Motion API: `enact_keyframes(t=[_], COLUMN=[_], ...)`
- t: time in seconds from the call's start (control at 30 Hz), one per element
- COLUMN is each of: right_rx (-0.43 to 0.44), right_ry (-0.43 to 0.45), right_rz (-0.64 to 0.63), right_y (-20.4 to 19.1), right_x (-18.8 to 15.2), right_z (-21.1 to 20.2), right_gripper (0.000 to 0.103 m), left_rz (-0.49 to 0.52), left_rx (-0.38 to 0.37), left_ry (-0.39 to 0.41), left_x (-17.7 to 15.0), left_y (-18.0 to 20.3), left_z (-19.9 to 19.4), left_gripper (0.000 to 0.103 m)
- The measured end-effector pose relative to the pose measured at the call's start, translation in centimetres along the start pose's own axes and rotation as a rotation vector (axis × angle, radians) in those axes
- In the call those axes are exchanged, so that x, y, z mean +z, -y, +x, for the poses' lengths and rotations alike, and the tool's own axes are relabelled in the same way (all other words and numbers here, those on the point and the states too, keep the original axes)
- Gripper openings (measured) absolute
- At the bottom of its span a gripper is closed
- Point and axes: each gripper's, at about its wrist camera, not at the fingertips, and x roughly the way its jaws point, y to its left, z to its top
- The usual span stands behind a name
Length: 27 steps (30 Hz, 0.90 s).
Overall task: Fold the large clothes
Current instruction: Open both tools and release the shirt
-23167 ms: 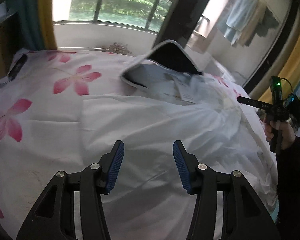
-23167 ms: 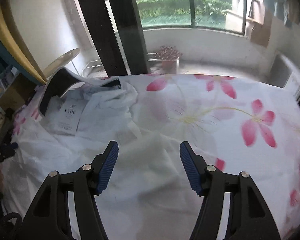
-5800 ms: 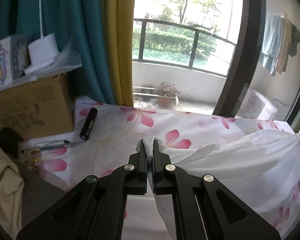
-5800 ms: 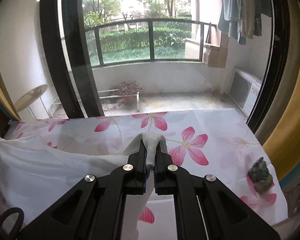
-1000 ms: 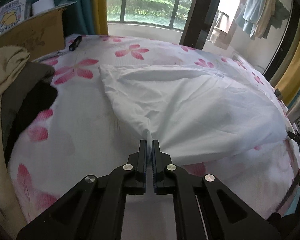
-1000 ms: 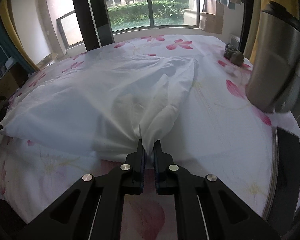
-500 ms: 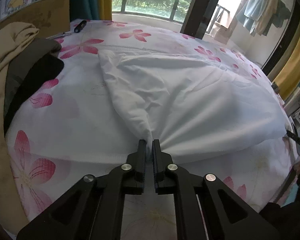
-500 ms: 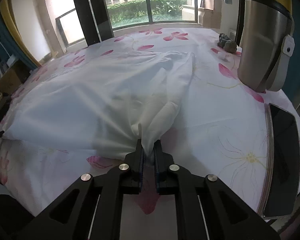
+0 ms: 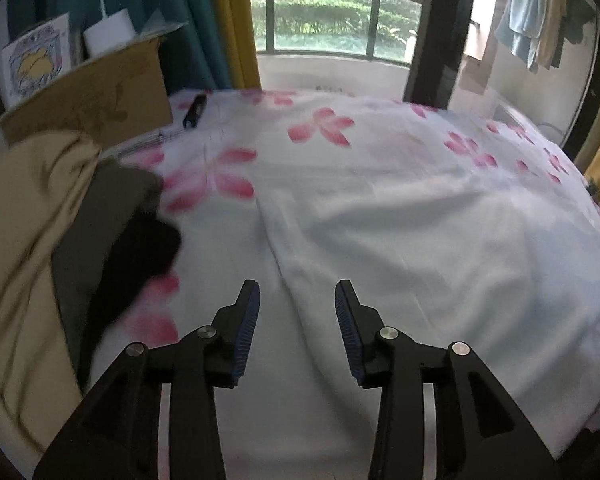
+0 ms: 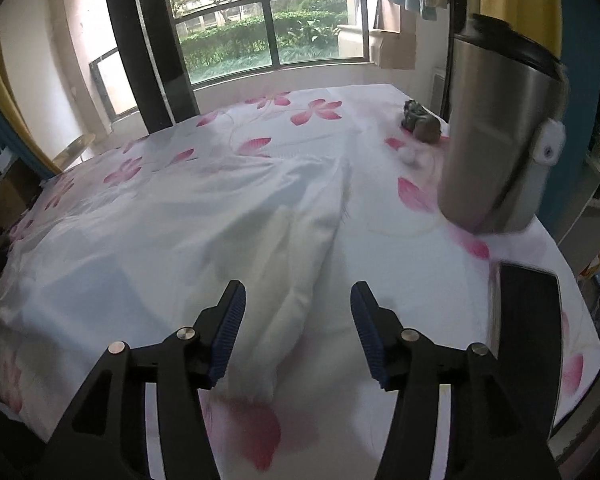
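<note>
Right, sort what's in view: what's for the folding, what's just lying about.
For the job: white garment, left gripper, right gripper.

Lying about: steel flask, phone, clothes pile, cardboard box, pen.

The left gripper (image 9: 297, 308) has its two fingers (image 9: 247, 320) spread wide apart, with nothing held between the blue pads. The right gripper (image 10: 298, 312) is likewise spread wide, its fingers (image 10: 229, 328) gripping nothing, both pointing forward and slightly downward.
</note>
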Motion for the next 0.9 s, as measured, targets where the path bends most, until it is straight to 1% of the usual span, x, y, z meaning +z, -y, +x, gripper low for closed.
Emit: enact_keyframes(t=[0.07, 0.13, 0.2, 0.33, 0.37, 0.4, 0.43, 0.47, 0.63, 0.67, 0.73, 0.8, 0.83, 0.87, 0.9], right_rx=[-0.006, 0.006, 0.016, 0.019, 0.018, 0.016, 0.012, 0.01, 0.007, 0.005, 0.005, 0.005, 0.005, 0.004, 0.004], right_ry=[-0.012, -0.019, -0.026, -0.042, -0.045, -0.048, -0.051, -0.054, -0.064, -0.066, -0.069, -0.068, -0.066, -0.063, -0.059], right_rz=[-0.007, -0.017, -0.024, -0.026, -0.023, -0.021, -0.019, -0.018, -0.013, -0.013, -0.015, -0.017, -0.016, -0.016, -0.017], right_y=[-0.7, -1.3, -1.9, -2.8, -2.9, -3.0, -3.1, -3.1, -3.4, -3.4, -3.4, -3.4, -3.5, -3.5, -3.5], right_x=[0.9, 1.6, 2.1, 3.0, 3.1, 3.3, 3.4, 3.5, 3.9, 4.0, 4.1, 4.2, 4.3, 4.3, 4.4], right_z=[1.2, 2.1, 2.9, 4.3, 4.5, 4.7, 5.0, 5.2, 5.8, 6.0, 6.1, 6.1, 6.1, 6.1, 6.0], right_gripper=[0.055, 0.055, 0.055, 0.055, 0.055, 0.055, 0.055, 0.055, 0.055, 0.055, 0.055, 0.055, 0.055, 0.055, 0.055], left_rz=[0.007, 0.024, 0.039, 0.053, 0.051, 0.053, 0.059, 0.061, 0.041, 0.046, 0.05, 0.088, 0.107, 0.134, 0.152], left_rx=[0.011, 0.017, 0.031, 0.008, -0.005, -0.009, -0.011, -0.006, 0.053, 0.056, 0.023, 0.014, 0.01, -0.009, -0.028], left_ry=[-0.001, -0.009, -0.03, -0.053, -0.05, -0.035, -0.028, -0.029, -0.016, -0.026, -0.038, -0.018, -0.003, 0.018, 0.025], left_x=[1.4, 2.6, 3.6, 4.8, 5.0, 5.1, 5.3, 5.5, 6.8, 7.1, 7.8, 8.6, 8.8, 9.3, 9.6], left_y=[-0.4, -0.8, -1.1, -1.6, -1.8, -1.9, -1.9, -1.9, -2.0, -1.8, -1.2, 0.2, 0.8, 1.9, 2.6], left_z=[1.4, 3.2, 4.9, 7.2, 7.7, 7.8, 8.0, 8.3, 9.4, 9.5, 9.3, 8.3, 7.9, 7.3, 7.1], left_gripper=[0.043, 0.043, 0.044, 0.044, 0.042, 0.035, 0.001, 0.003, 0.003, 0.003, 0.004, 0.02, 0.039, 0.048, 0.048])
